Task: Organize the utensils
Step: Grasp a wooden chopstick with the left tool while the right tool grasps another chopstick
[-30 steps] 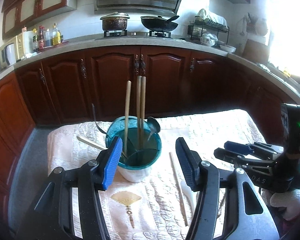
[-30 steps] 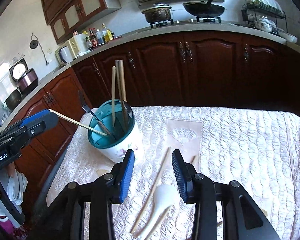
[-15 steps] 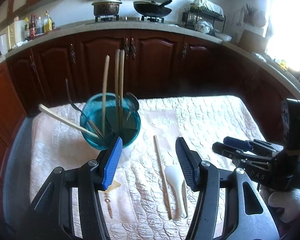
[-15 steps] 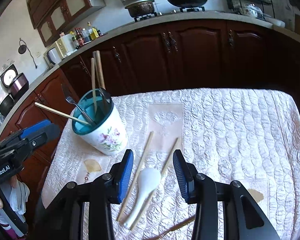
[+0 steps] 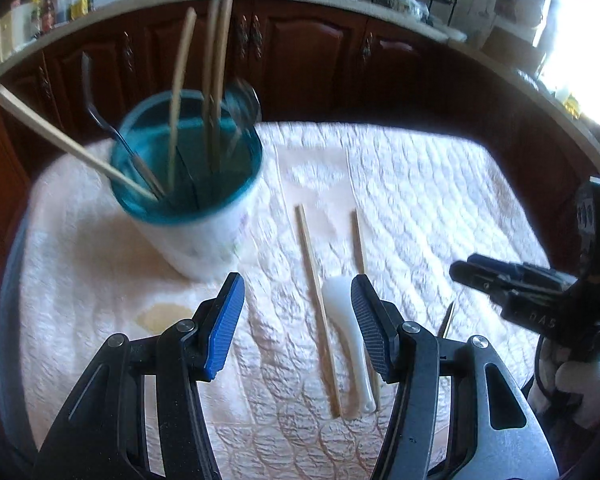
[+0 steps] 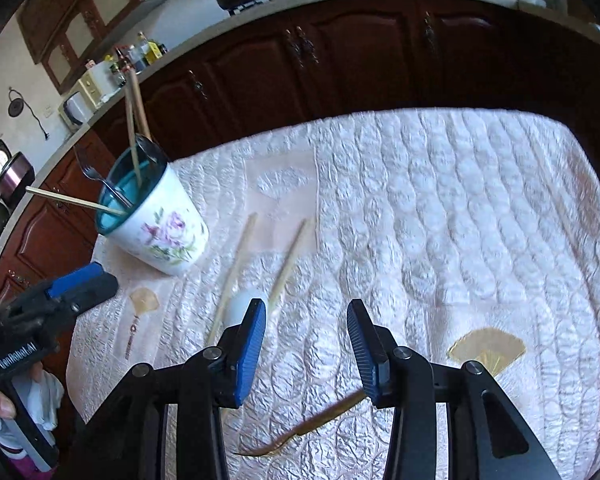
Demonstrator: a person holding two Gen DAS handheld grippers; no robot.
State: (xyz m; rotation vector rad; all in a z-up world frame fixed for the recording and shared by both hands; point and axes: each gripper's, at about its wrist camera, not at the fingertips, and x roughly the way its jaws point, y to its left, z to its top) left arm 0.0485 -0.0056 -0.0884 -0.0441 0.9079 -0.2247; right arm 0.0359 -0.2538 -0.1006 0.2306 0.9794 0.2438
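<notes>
A white flowered cup (image 6: 164,236) with a teal inside (image 5: 188,184) stands at the left of the table and holds several chopsticks, a fork and a spoon. Two loose chopsticks (image 5: 318,308) (image 6: 290,264) and a white spoon (image 5: 346,332) lie on the cloth right of the cup. My left gripper (image 5: 296,300) hangs open just above the white spoon's bowl and the left chopstick. My right gripper (image 6: 306,320) is open and empty over bare cloth, its left finger covering part of the white spoon (image 6: 238,306). A thin golden utensil (image 6: 312,424) lies below its fingers.
A white quilted cloth (image 5: 420,200) covers the table, with gold fan motifs (image 6: 488,350) sewn in. Dark wooden cabinets (image 6: 340,60) ring the table closely behind. Each view shows the other gripper at its side, the right one (image 5: 500,280) and the left one (image 6: 72,284).
Both grippers have sunk toward the table and tipped further down. The loose chopsticks and white spoon now sit close under the fingertips. Neither pair of jaws has visibly changed.
</notes>
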